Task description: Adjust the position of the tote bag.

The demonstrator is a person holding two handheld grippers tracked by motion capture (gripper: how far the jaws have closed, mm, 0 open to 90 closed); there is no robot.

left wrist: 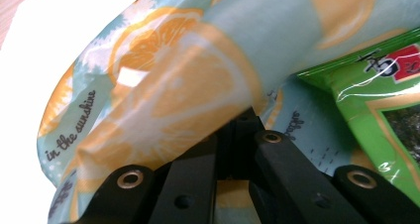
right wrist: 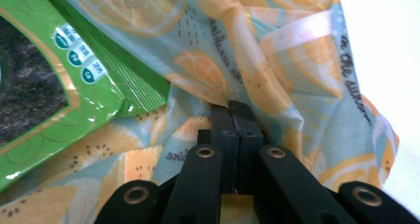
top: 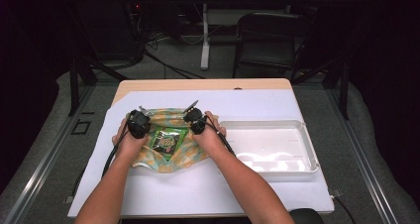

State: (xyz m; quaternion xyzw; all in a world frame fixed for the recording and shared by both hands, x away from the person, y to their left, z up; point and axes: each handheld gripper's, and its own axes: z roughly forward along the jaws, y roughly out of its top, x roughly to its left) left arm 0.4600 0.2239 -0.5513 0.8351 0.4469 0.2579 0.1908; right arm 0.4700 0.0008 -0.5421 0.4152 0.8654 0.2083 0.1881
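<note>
High view: we are holding both forearms in from the near edge of the table (top: 208, 85), hands angled toward each other over a lemon-print cloth (top: 171, 117). We are keeping the left gripper (top: 139, 124) at the cloth's left side and the right gripper (top: 195, 120) at its right side, each pointing away from us. Between them a green snack packet (top: 166, 140) is lying on the middle of the cloth.

Left gripper view: our jaws are standing closed, pinching a raised fold of the cloth (left wrist: 188, 85); the snack packet (left wrist: 381, 95) is sitting just beside it at the right.

Right gripper view: our jaws are likewise closed on a gathered fold of the cloth (right wrist: 277, 65), with the snack packet (right wrist: 59, 80) lying at the left on the fabric.

Edges and room: we are noting a white tray (top: 302, 135) just right of the right hand, close to the cloth. White paper (top: 257, 105) is covering the table, with bare paper beyond the cloth and in front of it between our forearms. The cloth's left edge is lying near the paper's left edge.
</note>
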